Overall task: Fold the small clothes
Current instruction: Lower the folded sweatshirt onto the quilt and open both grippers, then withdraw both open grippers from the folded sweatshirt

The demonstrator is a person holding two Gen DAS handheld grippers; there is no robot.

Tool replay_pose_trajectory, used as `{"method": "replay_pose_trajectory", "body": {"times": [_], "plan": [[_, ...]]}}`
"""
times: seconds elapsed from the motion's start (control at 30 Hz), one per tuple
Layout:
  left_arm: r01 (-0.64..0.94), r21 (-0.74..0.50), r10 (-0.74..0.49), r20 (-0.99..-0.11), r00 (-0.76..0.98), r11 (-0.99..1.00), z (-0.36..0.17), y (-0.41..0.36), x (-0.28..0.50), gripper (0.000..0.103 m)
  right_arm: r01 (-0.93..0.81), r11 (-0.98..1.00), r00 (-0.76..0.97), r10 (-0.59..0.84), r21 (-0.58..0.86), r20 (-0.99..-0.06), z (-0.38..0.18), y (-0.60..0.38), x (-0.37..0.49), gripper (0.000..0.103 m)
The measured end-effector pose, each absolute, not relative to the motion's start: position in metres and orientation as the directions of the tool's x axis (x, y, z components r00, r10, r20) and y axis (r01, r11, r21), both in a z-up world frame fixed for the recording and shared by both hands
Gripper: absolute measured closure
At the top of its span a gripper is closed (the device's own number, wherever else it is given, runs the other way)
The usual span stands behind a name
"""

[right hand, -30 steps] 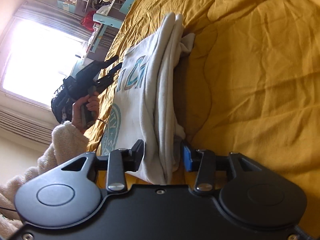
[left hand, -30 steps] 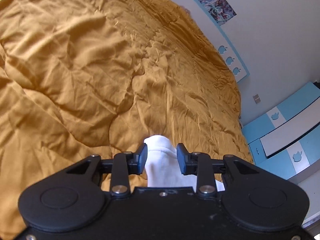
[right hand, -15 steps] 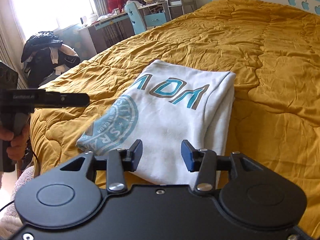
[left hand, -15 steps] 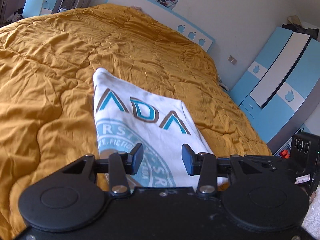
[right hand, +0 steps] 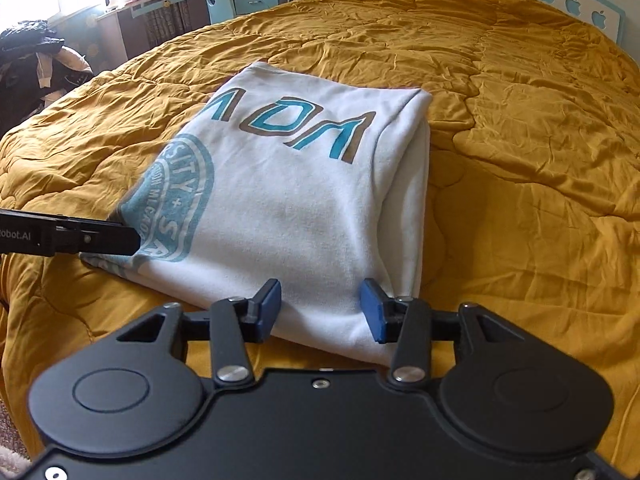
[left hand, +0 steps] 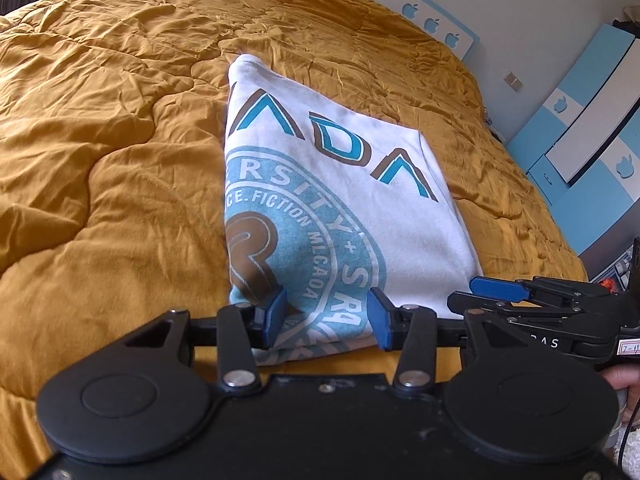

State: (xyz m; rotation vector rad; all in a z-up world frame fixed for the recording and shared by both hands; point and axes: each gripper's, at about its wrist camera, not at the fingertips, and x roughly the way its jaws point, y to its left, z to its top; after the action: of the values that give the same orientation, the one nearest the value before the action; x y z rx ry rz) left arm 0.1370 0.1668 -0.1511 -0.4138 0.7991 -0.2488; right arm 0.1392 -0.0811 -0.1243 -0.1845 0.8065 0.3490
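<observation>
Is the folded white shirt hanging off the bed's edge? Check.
No, the folded white shirt lies wholly on the mustard quilt, with quilt showing all round it.

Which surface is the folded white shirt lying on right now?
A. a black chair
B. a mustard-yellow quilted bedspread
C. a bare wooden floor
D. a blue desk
B: the folded white shirt rests flat on the mustard-yellow bedspread, which surrounds it on every visible side in both wrist views.

Both grippers, left (left hand: 326,322) and right (right hand: 320,312), are matte black with round discs, silver screws and blue-padded jaws.
</observation>
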Motion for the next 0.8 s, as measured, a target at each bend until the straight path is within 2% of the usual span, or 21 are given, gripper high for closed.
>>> {"method": "replay_pose_trajectory", "body": {"times": [0.1, 0.2, 0.33, 0.43, 0.63, 0.8], "plan": [[0.063, -0.466, -0.366, -0.597, 0.714, 0.883, -0.131, 0.167, 0.138, 0.057, -0.366, 0.93, 0.669, 0.29, 0.036, -0.685, -0.104, -0.085, 0.145, 0.058], [0.062, -0.447, -0.338, -0.572, 0.748, 0.892, -0.112, 0.16, 0.142, 0.055, -0.339, 0.939, 0.739, 0.302, 0.055, -0.602, -0.085, -0.09, 0.166, 0.041], [0.022, -0.406, -0.287, -0.605, 0.743, 0.914, -0.113, 0.148, 0.155, 0.054, -0.352, 0.934, 0.766, 0.321, 0.054, -0.557, -0.08, -0.084, 0.204, 0.041], [-0.002, -0.413, -0.285, -0.634, 0.719, 0.911, -0.125, 0.145, 0.162, 0.054, -0.367, 0.927, 0.728, 0.34, 0.08, -0.595, -0.09, -0.078, 0.233, 0.041], [-0.007, -0.412, -0.289, -0.651, 0.702, 0.911, -0.137, 0.146, 0.172, 0.052, -0.306, 0.949, 0.67, 0.27, 0.074, -0.691, -0.125, -0.078, 0.271, 0.042], [-0.009, -0.412, -0.29, -0.657, 0.696, 0.911, -0.138, 0.147, 0.175, 0.051, -0.306, 0.948, 0.675, 0.278, 0.083, -0.684, -0.14, -0.08, 0.268, 0.041]]}}
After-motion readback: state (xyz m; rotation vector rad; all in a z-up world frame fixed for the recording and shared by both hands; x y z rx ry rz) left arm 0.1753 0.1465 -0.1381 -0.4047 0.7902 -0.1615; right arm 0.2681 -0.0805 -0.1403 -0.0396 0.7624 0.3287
